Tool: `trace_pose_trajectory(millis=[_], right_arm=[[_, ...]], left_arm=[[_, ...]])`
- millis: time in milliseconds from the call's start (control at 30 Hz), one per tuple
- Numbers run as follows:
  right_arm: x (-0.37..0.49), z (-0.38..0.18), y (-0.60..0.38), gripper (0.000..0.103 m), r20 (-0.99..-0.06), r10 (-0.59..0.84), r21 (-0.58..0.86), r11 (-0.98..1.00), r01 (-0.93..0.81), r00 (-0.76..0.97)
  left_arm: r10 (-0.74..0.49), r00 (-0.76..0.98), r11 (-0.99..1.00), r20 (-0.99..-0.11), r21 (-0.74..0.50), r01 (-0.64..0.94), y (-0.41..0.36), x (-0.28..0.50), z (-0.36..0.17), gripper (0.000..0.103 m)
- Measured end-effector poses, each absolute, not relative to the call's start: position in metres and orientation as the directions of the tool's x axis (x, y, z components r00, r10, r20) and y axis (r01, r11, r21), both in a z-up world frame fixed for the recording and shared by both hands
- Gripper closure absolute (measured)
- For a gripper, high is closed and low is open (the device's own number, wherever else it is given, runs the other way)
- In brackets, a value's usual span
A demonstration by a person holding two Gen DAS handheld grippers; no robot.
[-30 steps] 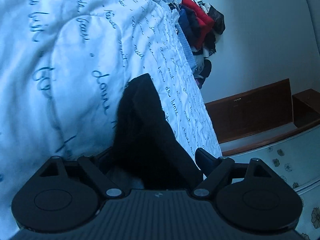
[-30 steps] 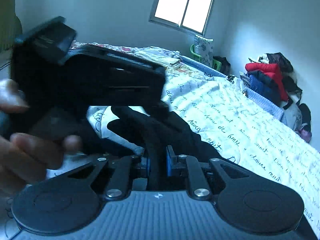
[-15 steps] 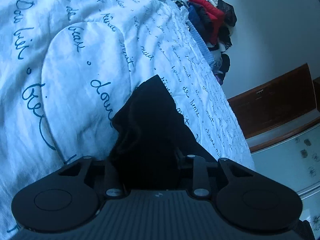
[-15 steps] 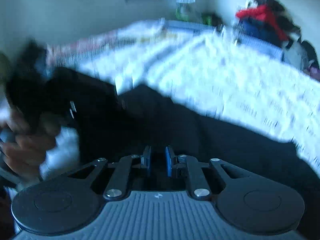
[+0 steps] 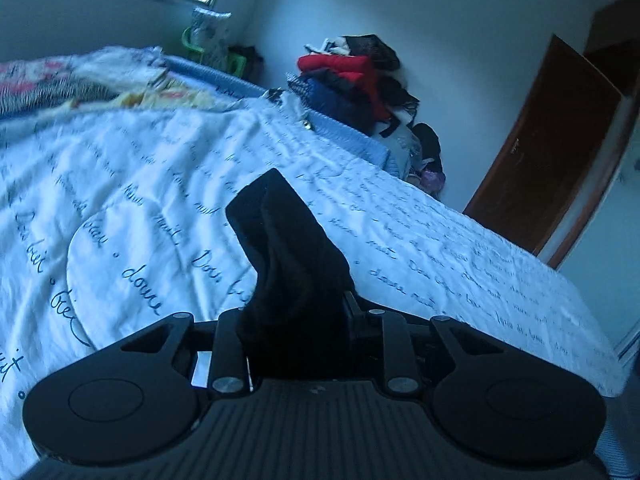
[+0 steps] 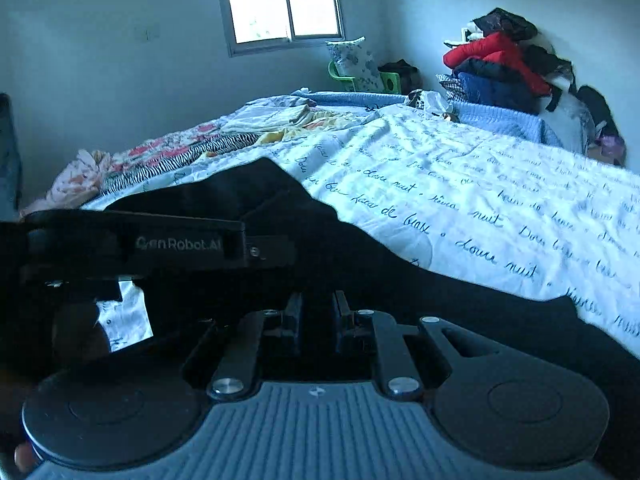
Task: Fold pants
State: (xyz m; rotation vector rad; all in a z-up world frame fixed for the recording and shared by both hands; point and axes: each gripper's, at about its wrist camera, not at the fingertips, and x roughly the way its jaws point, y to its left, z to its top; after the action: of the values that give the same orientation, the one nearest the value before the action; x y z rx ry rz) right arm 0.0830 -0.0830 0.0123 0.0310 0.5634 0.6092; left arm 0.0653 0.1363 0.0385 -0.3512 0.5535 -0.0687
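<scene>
White bedding with blue script covers the bed (image 6: 460, 184), where the black pants (image 6: 460, 300) lie along the near edge. Left tool (image 5: 296, 320) has just been closing and pinches a raised fold of the pants, while right tool (image 6: 318, 316) grips them, jaws narrow.

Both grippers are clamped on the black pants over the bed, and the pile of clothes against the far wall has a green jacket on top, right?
Not quite: the jacket near the top of the pile is red, as the right wrist view shows. The rest holds: left gripper and right gripper both grip the black pants.
</scene>
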Motion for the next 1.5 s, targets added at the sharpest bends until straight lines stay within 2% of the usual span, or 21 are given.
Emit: trace_pose_trajectory(millis=[167, 300, 567, 1100, 1500], right_arm=[[0.082, 0.014, -0.11, 0.088, -0.397, 0.62, 0.324, 0.785, -0.528, 0.677], [0.074, 0.018, -0.129, 0.088, -0.35, 0.624, 0.368, 0.777, -0.511, 0.698], [0.04, 0.046, -0.165, 0.088, -0.279, 0.558, 0.319, 0.821, -0.472, 0.782], [0.003, 0.069, -0.226, 0.087, -0.236, 0.391, 0.292, 0.902, -0.319, 0.89], [-0.002, 0.046, -0.287, 0.087, -0.278, 0.282, 0.366, 0.915, -0.17, 0.918]], left_arm=[[-0.139, 0.871, 0.966, -0.471, -0.26, 0.014, 0.104, 0.05, 0.05, 0.071], [-0.164, 0.877, 0.97, -0.452, -0.235, 0.06, 0.082, 0.042, 0.06, 0.071], [-0.225, 0.899, 0.971, -0.376, -0.16, 0.176, 0.031, 0.023, 0.088, 0.071], [-0.372, 0.869, 0.928, -0.326, -0.116, 0.354, -0.044, 0.012, 0.103, 0.07], [-0.479, 0.788, 0.875, -0.387, -0.143, 0.462, -0.11, 0.021, 0.077, 0.07]])
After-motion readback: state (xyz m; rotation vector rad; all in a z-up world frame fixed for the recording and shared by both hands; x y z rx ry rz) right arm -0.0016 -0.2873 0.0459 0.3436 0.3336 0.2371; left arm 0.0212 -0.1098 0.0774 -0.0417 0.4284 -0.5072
